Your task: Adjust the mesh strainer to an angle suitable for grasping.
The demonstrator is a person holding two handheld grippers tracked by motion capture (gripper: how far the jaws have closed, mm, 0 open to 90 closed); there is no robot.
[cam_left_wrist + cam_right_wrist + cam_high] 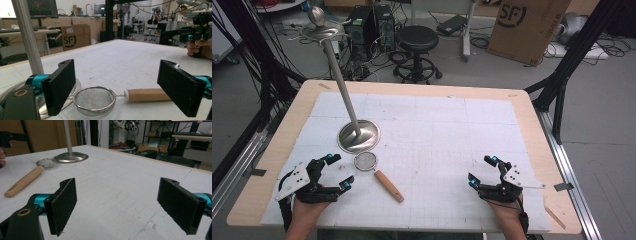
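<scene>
Near the table's front edge, the left gripper [333, 172] has its jaws spread wide, the strainer [365, 161] just beyond them beside the stand base [358, 135]. Well apart, the right gripper [482, 170] gapes over bare mat [437, 130]. Stand top is cut off in both gripper views.

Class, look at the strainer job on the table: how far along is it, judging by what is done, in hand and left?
Done: nothing visibly; the strainer lies flat beside the stand's base. In hand: the left tongs sit open just short of it, mesh bowl and wooden handle framed between the jaws. The right tongs are open, apart from everything. Left: closing on the strainer and lifting it.
</scene>
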